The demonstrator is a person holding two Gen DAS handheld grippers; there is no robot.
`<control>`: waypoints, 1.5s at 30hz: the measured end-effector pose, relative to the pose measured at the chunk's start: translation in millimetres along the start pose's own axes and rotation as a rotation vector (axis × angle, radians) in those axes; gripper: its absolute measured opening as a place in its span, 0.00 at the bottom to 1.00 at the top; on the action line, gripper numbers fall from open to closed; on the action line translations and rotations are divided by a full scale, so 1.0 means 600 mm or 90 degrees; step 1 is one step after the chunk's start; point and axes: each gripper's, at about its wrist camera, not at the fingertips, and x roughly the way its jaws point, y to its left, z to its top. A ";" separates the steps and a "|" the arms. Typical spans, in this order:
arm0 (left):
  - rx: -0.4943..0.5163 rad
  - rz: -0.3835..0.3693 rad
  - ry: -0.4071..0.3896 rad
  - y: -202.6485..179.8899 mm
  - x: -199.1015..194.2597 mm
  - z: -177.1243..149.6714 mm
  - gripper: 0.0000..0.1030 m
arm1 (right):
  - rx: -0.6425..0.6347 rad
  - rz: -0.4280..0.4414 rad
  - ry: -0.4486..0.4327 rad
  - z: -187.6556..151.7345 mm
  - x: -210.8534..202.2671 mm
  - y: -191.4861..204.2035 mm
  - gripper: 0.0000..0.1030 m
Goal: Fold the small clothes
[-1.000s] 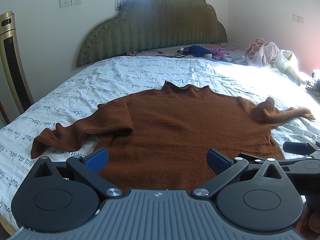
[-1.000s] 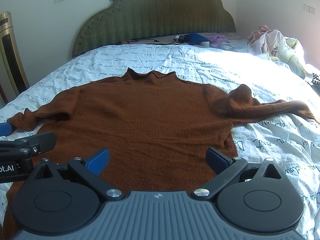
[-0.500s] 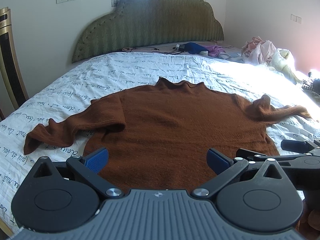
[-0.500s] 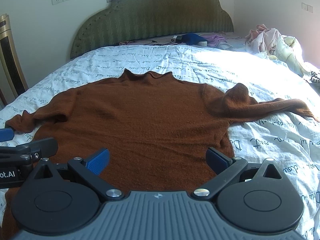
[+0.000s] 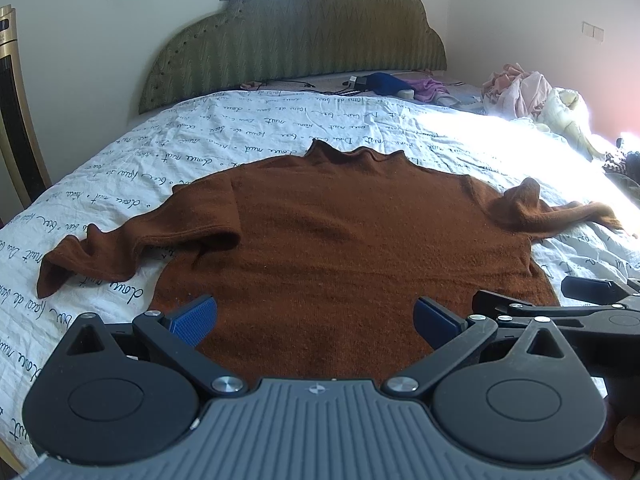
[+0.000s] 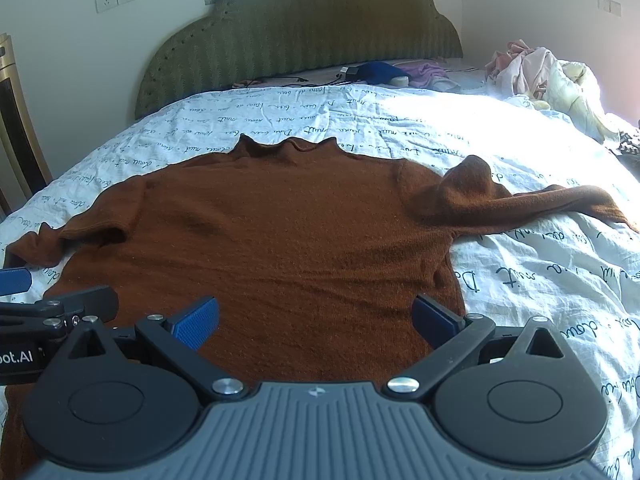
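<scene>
Bed (image 5: 280,128), script-print sheet, green headboard. Brown knit sweater (image 5: 340,248): spread flat mid-bed, sleeves out; likely soft, limp, light; take at hem corners. Left gripper (image 5: 314,316), right gripper (image 6: 316,316): fingers apart, empty.

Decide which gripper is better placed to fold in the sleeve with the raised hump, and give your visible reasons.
Probably the right gripper. The humped sleeve lies on its side of the brown sweater; the left gripper sits nearer the other sleeve. Both have open, empty jaws.
</scene>
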 end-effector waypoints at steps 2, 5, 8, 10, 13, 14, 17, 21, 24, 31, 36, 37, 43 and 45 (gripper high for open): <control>-0.001 -0.001 0.003 0.000 0.002 0.000 1.00 | -0.001 -0.001 0.002 -0.001 0.002 -0.001 1.00; 0.000 -0.001 0.004 -0.001 0.002 0.000 1.00 | 0.002 -0.001 0.003 -0.002 0.004 -0.003 1.00; -0.001 -0.003 0.004 -0.001 0.002 0.001 1.00 | 0.003 -0.001 0.001 -0.002 0.003 -0.004 1.00; -0.007 -0.004 0.011 0.001 0.002 0.005 1.00 | 0.004 0.002 0.000 -0.002 0.002 -0.006 1.00; -0.038 -0.043 0.016 0.013 -0.011 0.026 1.00 | 0.004 0.015 -0.011 -0.001 0.001 -0.010 1.00; -0.060 -0.063 0.010 0.020 -0.020 0.035 1.00 | 0.000 0.017 -0.012 0.000 0.004 -0.013 1.00; -0.152 -0.164 -0.016 0.040 -0.056 0.067 1.00 | -0.015 0.014 -0.011 0.006 0.021 -0.039 1.00; -0.285 -0.405 -0.054 0.044 -0.113 0.117 1.00 | -0.013 -0.019 -0.010 0.021 0.042 -0.133 1.00; -0.286 -0.546 -0.054 0.002 -0.145 0.161 1.00 | 0.017 -0.078 -0.010 0.039 0.058 -0.248 1.00; -0.339 -0.889 0.133 -0.147 -0.095 0.224 1.00 | 0.235 -0.184 0.002 0.083 0.087 -0.572 1.00; -0.367 -0.924 0.216 -0.226 -0.023 0.230 1.00 | 0.403 -0.201 -0.001 0.085 0.109 -0.727 1.00; -0.383 -0.926 0.234 -0.225 -0.014 0.233 1.00 | 0.435 -0.190 0.011 0.080 0.121 -0.749 1.00; -0.473 -0.948 0.319 -0.241 0.038 0.230 1.00 | 0.576 -0.104 -0.027 0.041 0.144 -0.823 1.00; -0.514 -0.957 0.331 -0.235 0.038 0.224 1.00 | 0.613 -0.072 -0.049 0.034 0.150 -0.841 1.00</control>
